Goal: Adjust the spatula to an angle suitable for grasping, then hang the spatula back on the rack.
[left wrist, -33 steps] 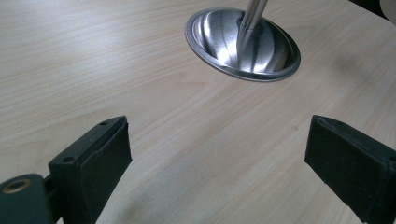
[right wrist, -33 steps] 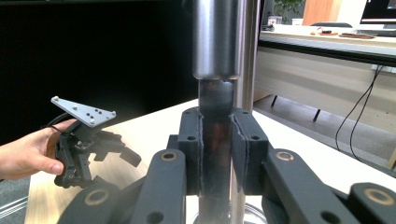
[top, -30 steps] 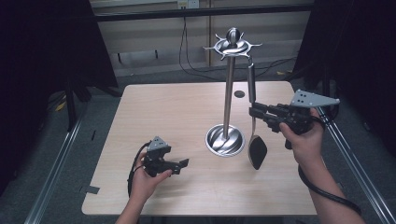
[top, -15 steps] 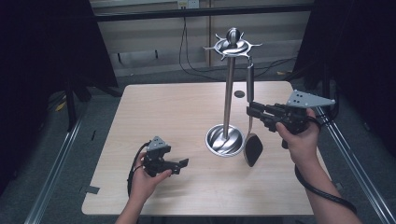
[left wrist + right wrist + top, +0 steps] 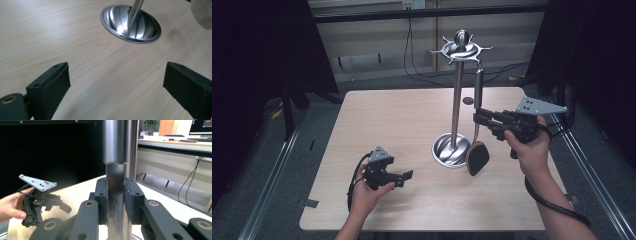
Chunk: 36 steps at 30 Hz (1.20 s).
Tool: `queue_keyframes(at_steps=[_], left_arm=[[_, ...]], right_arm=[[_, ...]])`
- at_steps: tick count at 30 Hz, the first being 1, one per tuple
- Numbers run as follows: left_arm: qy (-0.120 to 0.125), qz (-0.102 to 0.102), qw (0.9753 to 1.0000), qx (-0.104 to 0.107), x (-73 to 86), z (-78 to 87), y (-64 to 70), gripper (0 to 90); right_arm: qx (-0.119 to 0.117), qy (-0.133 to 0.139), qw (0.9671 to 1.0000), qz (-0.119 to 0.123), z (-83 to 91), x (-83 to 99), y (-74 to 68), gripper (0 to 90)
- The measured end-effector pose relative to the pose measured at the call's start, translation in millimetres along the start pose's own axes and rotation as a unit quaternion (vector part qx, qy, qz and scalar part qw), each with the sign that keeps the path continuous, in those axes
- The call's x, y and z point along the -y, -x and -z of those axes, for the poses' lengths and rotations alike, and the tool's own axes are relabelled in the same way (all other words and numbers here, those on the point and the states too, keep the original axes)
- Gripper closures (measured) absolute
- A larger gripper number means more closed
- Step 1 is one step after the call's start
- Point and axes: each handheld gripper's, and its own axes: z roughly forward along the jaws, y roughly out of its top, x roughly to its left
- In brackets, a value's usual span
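Observation:
A steel utensil stand (image 5: 456, 100) rises from a round dished base (image 5: 447, 149) (image 5: 130, 23) on the wooden table, with a crown of hooks (image 5: 460, 48) on top. A long utensil with a steel handle (image 5: 478, 82) and a black flat head (image 5: 477, 158) hangs upright beside the pole, its top just under one hook. My right gripper (image 5: 477, 118) (image 5: 116, 197) is shut on the utensil's shaft (image 5: 115, 182) below the thick handle. My left gripper (image 5: 404, 176) (image 5: 116, 85) rests low over the table near its front, open and holding nothing, and points toward the base.
A small dark disc (image 5: 468, 100) lies on the table behind the stand. The table's front edge (image 5: 422, 227) is close to the left hand. Metal rails (image 5: 267, 200) run along both sides on the floor. Dark curtains flank the table.
The right gripper has shifted slightly left, and the utensil's black head has swung a little closer to the stand's base. The left gripper has stayed put.

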Motion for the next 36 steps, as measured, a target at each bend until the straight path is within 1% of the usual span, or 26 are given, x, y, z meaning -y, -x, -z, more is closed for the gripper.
queue_keyframes(at_steps=[1,2,3,4,12,13,15,16,18,19,20,22,23,24,25,26,27,29,30,32,34,36], left_arm=[[0.0,0.0,1.0,0.0,0.0,0.0,0.0,6.8],[0.0,-0.001,1.0,-0.001,0.0,0.3,0.0,6.8],[-0.001,0.0,1.0,0.0,0.2,0.4,0.1,6.8],[0.0,0.001,1.0,-0.001,0.3,0.3,0.0,6.9],[0.001,-0.001,1.0,0.0,-0.2,0.5,0.5,6.8],[0.002,0.002,1.0,0.0,-0.2,0.3,0.1,6.8],[0.003,0.003,1.0,0.0,-0.3,-0.1,-0.1,6.8],[0.0,0.0,1.0,-0.001,-0.4,-0.2,-0.4,6.8],[-0.001,-0.002,1.0,0.0,-0.9,-0.8,-0.4,6.8],[-0.002,-0.002,1.0,-0.003,-1.2,-0.8,0.0,6.8],[0.0,0.0,1.0,0.002,-1.2,-1.4,0.4,6.9],[0.0,0.0,1.0,0.003,-1.2,-1.8,1.2,6.8],[-0.002,-0.002,1.0,0.001,-1.4,-1.5,1.3,6.8],[0.0,-0.003,1.0,0.003,-1.8,-1.8,1.1,6.9],[-0.002,-0.004,1.0,0.0,-2.4,-1.9,1.5,6.8],[-0.001,-0.004,1.0,0.001,-2.6,-2.3,1.7,6.8],[0.0,-0.004,1.0,0.001,-2.7,-2.4,1.8,6.8],[0.0,-0.003,1.0,0.002,-2.6,-3.0,2.3,6.8],[0.0,-0.002,1.0,0.002,-2.2,-3.2,2.4,6.8],[0.0,-0.001,1.0,0.002,-2.0,-3.4,2.5,6.8],[0.001,0.001,1.0,0.001,-2.0,-3.7,2.4,6.8],[-0.002,-0.003,1.0,0.002,-1.8,-3.8,2.3,6.9]], right_arm=[[0.0,0.0,1.0,0.0,0.0,0.0,0.0,74.5],[0.0,0.005,1.0,-0.003,0.1,0.3,0.7,73.6],[0.002,0.01,0.9999,-0.008,0.4,0.0,1.8,70.5],[0.005,0.009,0.9999,-0.007,0.8,-0.3,2.0,69.2],[0.003,0.005,1.0,-0.006,-1.1,-1.1,1.2,67.9],[0.005,0.007,0.9999,-0.005,-0.5,-1.1,1.0,65.2],[0.005,0.006,1.0,-0.005,0.5,-0.6,1.7,62.4],[0.008,0.003,0.9999,-0.009,1.5,-0.3,1.4,59.9],[0.013,-0.003,0.9999,-0.008,4.0,0.8,1.6,54.3],[0.011,-0.003,0.9999,-0.008,4.9,1.4,1.7,51.7],[0.015,-0.006,0.9998,-0.01,6.2,1.8,1.2,50.0],[0.02,-0.01,0.9997,-0.013,9.8,3.3,0.8,44.7],[0.019,-0.01,0.9997,-0.011,10.9,4.0,0.6,43.1],[0.021,-0.012,0.9996,-0.01,12.4,4.6,-0.3,40.9],[0.028,-0.015,0.9994,-0.01,14.0,4.9,-1.3,38.6],[0.029,-0.017,0.9994,-0.004,15.9,5.5,-2.1,36.9],[0.027,-0.017,0.9995,-0.005,17.0,6.2,-2.4,35.6],[0.032,-0.022,0.9992,-0.003,19.5,7.6,-2.9,32.9],[0.029,-0.022,0.9993,-0.004,19.7,8.4,-2.6,31.8],[0.032,-0.025,0.9992,0.0,20.8,10.1,-1.9,29.2],[0.037,-0.031,0.9988,-0.002,21.9,12.2,-1.6,26.9],[0.035,-0.034,0.9988,-0.002,21.7,15.1,-1.0,25.3]])
